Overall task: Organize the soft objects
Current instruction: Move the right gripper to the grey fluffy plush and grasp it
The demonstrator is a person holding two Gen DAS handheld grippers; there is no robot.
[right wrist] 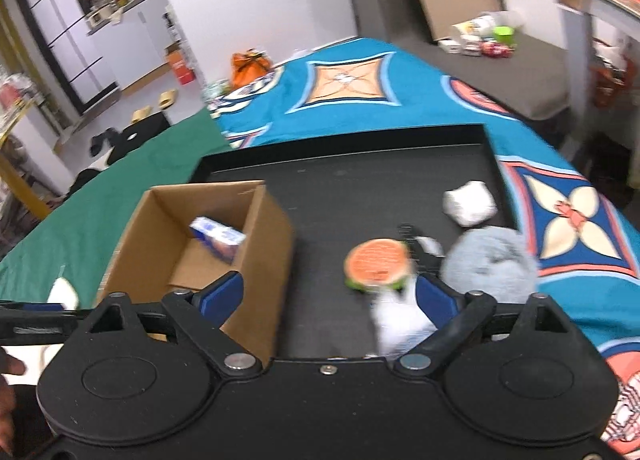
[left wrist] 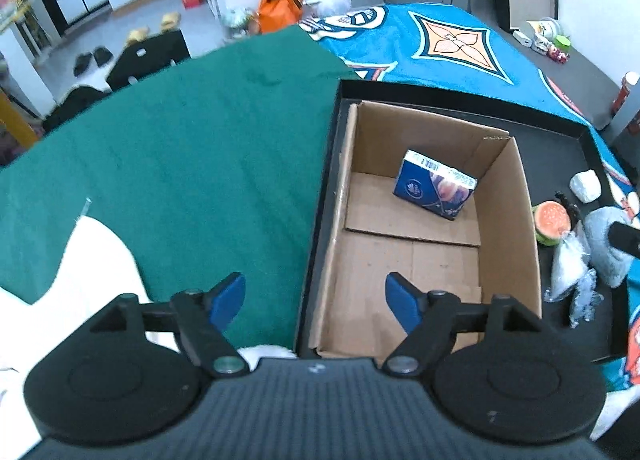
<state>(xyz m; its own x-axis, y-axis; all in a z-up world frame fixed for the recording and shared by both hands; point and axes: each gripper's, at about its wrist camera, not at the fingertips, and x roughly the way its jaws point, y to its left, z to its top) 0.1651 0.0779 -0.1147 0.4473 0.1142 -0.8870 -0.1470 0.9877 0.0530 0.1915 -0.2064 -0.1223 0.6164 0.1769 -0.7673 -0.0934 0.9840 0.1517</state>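
Note:
An open cardboard box (left wrist: 504,227) (right wrist: 264,236) stands in a black tray (left wrist: 576,324) (right wrist: 352,187). A blue tissue pack (left wrist: 434,189) (right wrist: 218,238) lies inside it. On the tray right of the box lie a burger-shaped soft toy (left wrist: 552,219) (right wrist: 376,262), a grey plush (left wrist: 604,248) (right wrist: 488,264), a white wad (left wrist: 585,185) (right wrist: 470,201) and a clear plastic bag (left wrist: 568,272) (right wrist: 400,320). My left gripper (left wrist: 316,302) is open and empty over the box's near left edge. My right gripper (right wrist: 328,298) is open, above the tray in front of the burger toy.
A green cloth (left wrist: 180,147) covers the surface left of the tray, a teal patterned blanket (left wrist: 440,39) (right wrist: 360,79) lies behind and right. A white cloth (left wrist: 80,280) lies near left. Small items (right wrist: 484,37) sit on a far grey table.

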